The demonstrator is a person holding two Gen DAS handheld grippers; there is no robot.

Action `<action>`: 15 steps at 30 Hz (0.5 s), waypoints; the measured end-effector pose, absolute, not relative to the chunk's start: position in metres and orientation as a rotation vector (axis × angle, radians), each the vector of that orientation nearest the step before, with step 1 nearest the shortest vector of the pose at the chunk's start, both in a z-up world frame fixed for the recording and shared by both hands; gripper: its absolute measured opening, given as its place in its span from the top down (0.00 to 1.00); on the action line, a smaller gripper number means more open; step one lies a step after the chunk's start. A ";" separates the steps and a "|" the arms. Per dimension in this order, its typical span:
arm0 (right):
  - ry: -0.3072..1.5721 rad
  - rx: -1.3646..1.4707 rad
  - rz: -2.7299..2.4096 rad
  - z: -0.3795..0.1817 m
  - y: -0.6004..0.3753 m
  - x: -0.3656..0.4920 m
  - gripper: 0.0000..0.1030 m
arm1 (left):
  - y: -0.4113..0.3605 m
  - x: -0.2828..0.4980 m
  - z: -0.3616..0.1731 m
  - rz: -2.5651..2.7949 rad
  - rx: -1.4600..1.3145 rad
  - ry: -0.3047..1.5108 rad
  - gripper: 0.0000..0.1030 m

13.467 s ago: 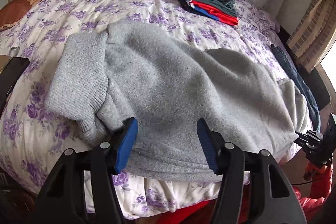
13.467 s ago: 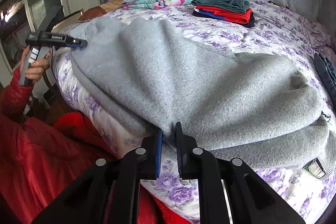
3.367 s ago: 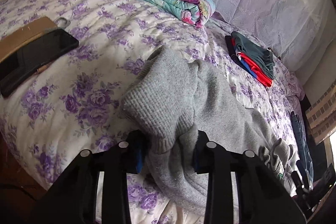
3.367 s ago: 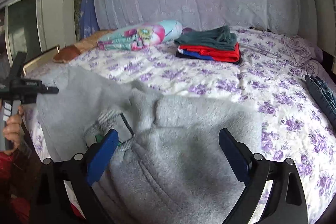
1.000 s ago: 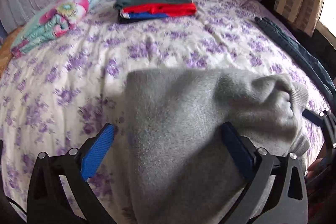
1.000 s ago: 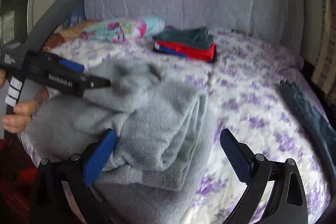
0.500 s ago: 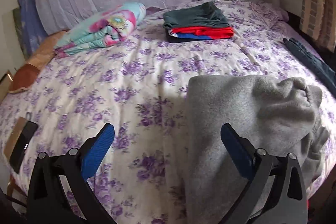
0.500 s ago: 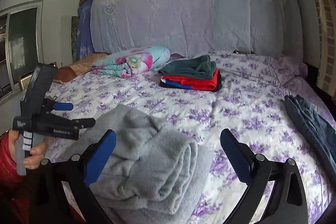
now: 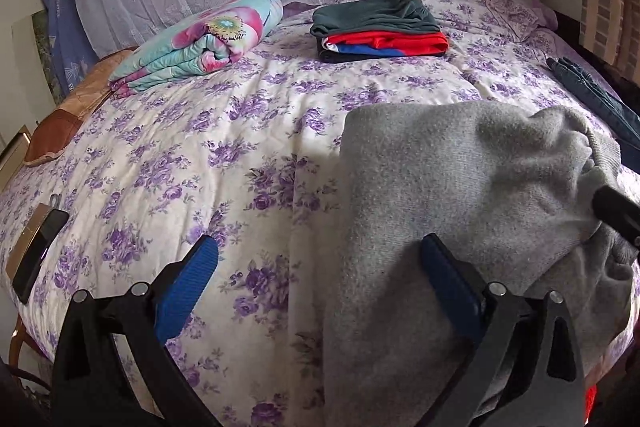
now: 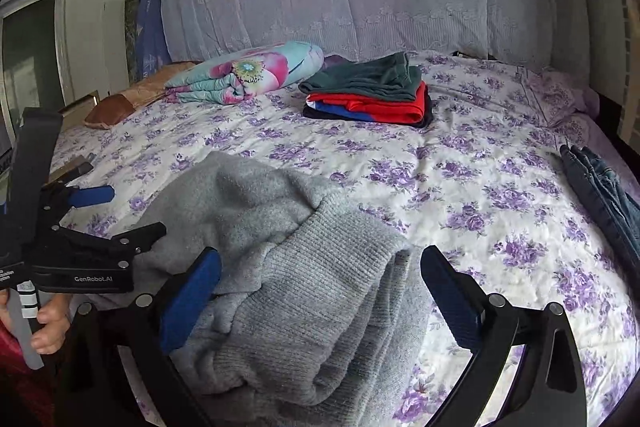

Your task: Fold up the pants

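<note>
At the near edge of the bed (image 9: 248,131), the folded grey pants (image 10: 304,267) lie in a thick bundle (ribbed cuff on top). The left gripper (image 9: 316,279) and right gripper (image 10: 316,291) both hang above with fingers spread wide, gripping nothing. A stack of folded clothes (image 10: 368,95) sits well behind.

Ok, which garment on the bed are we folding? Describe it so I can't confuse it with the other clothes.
Start from the floral bedspread. At its near edge, right in front of both grippers, lies the grey pants bundle, thick fleece with a ribbed cuff on top. The folded stack sits far back, and the jeans are blue denim along the right edge.
</note>
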State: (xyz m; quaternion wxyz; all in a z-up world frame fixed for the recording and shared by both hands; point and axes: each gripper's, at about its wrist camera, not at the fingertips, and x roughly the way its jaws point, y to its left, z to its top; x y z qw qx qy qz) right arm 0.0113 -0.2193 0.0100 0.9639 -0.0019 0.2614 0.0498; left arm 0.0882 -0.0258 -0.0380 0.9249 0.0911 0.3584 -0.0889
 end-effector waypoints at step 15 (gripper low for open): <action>0.638 0.130 0.137 -0.024 -0.238 0.018 0.03 | -0.026 0.077 -0.032 -0.173 0.195 0.735 0.05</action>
